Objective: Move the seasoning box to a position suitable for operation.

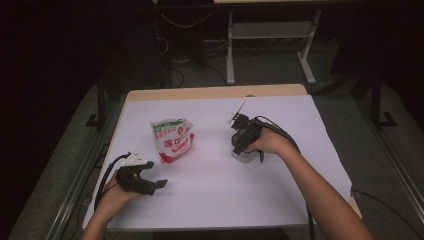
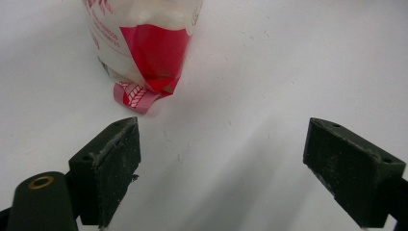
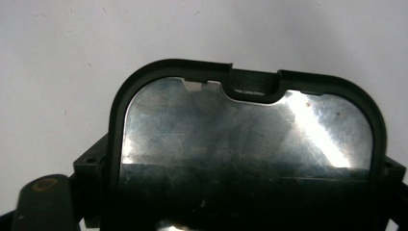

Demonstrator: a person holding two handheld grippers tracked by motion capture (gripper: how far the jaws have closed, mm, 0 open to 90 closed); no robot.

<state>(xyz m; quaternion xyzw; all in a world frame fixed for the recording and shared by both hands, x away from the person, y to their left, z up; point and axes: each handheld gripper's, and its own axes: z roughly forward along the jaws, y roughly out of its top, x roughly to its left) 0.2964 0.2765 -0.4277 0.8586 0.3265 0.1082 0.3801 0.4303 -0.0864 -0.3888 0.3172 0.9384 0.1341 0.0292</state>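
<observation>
Table: a pale wooden table [image 1: 215,93] is seen from above, covered by a white sheet [image 1: 225,190], with a dim room behind it.
Bag: a crumpled white snack bag [image 1: 172,139] printed in red and green lies on the sheet, left of centre. In the left gripper view its red lower end [image 2: 151,57] is seen just ahead of the jaws, apart from them.
Left gripper: the left gripper [image 1: 150,176] is held low over the near left part of the sheet by the person's left hand [image 1: 112,197]. Its jaws are spread wide, with bare sheet between them; nothing is pinched.
Right gripper: the right gripper [image 1: 245,150] is held right of centre by the right hand [image 1: 272,142], pointed down at the sheet, well apart from the bag.
Held object: a rounded container [image 3: 248,154] with a black rim and a shiny metallic face is seen between the right gripper's jaws, one jaw against each side. What it is cannot be told.
Cables: a black cable is seen trailing from each gripper toward the person.
</observation>
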